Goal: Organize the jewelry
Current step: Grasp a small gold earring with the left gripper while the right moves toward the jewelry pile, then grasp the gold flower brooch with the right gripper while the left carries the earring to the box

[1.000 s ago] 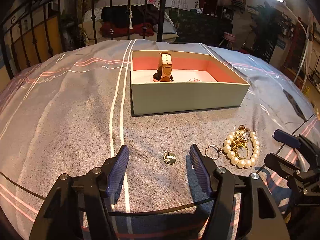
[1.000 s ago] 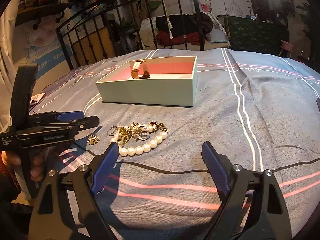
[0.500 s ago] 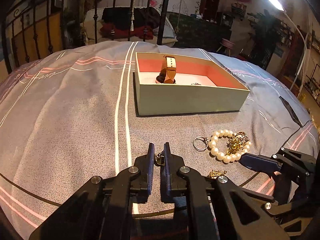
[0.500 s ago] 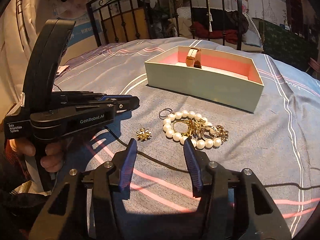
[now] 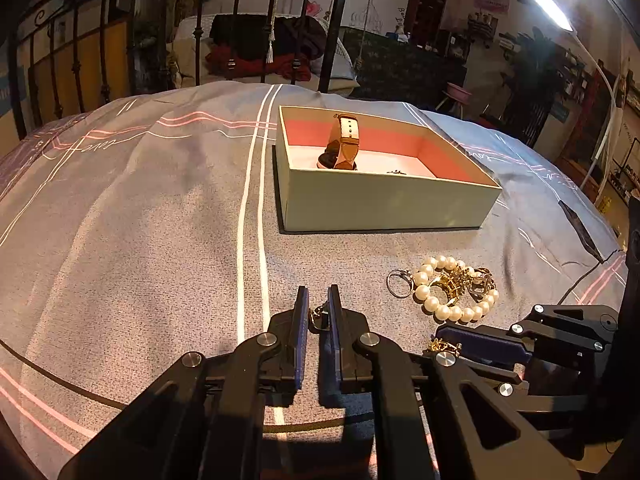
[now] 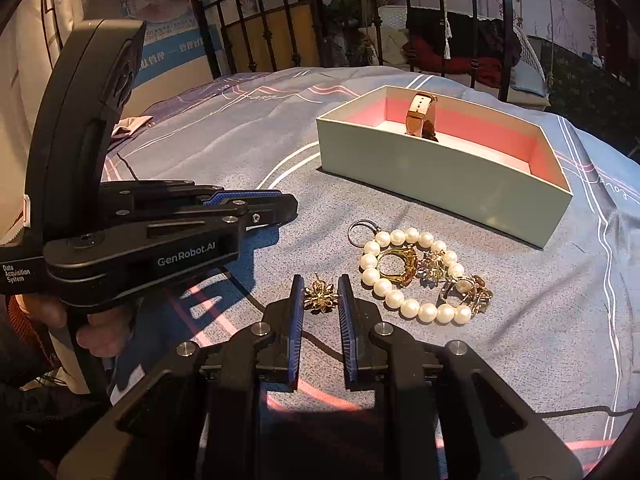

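My left gripper (image 5: 318, 300) is shut on a small gold earring (image 5: 317, 314), just above the grey bedspread. My right gripper (image 6: 320, 292) is shut on a gold flower-shaped brooch (image 6: 320, 298) that rests on the bed. A pearl bracelet (image 6: 404, 276) with gold rings and charms lies right of it, and a silver ring (image 6: 359, 229) touches it. The bracelet also shows in the left wrist view (image 5: 452, 292). The open box (image 5: 384, 200) with pink inner walls holds an upright tan-strapped watch (image 5: 343, 146) and a small dark piece (image 5: 396, 172).
The left gripper body (image 6: 152, 236) and the hand holding it fill the left of the right wrist view. A black iron bed frame (image 5: 208, 32) stands at the far end of the bed. A dark cable (image 5: 580, 280) runs at the right.
My left gripper closed on the small gold earring and lifted it slightly. My right gripper moved left to the flower brooch and closed around it.
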